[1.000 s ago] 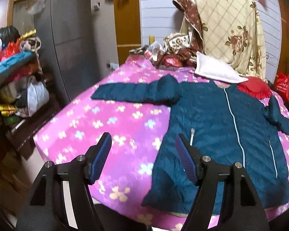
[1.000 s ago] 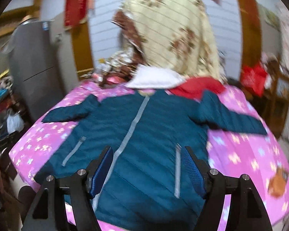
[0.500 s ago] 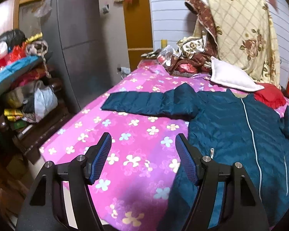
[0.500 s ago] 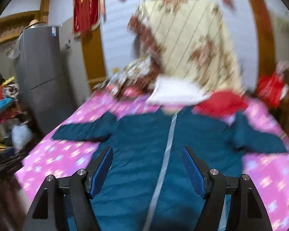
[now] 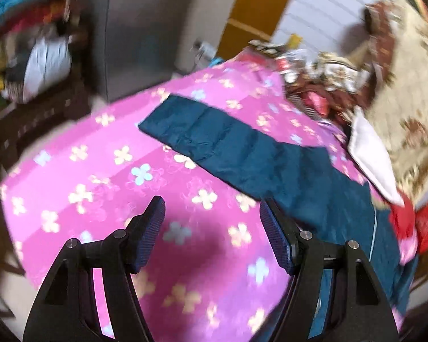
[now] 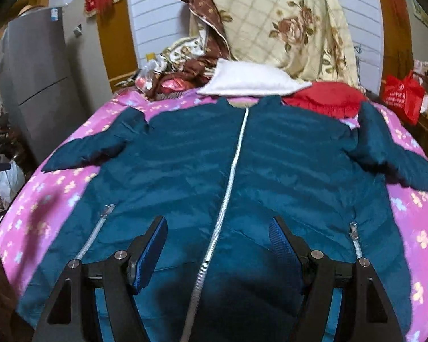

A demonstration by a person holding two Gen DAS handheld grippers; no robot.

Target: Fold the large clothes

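**newb_folder:** where's the jacket and what are your grippers doing?

**me:** The blue jacket [image 6: 242, 171] lies flat on the pink bedspread [image 5: 100, 176], front up, zipper [image 6: 228, 193] closed, both sleeves out to the sides. My left gripper [image 5: 212, 228] hangs over bare bedspread, jaws spread wide with nothing in them, pointed toward the left sleeve [image 5: 214, 136]. My right gripper [image 6: 218, 236] is over the lower front, also wide open and empty, zipper running between the fingers.

**newb_folder:** tips for the first fold?

**me:** I reckon start with a sleeve. Pinch near the cuff, grab only the sleeve's layers, and lay it straight across the chest. It's puffy and slippery-looking, so I'd go slow and press it flat.
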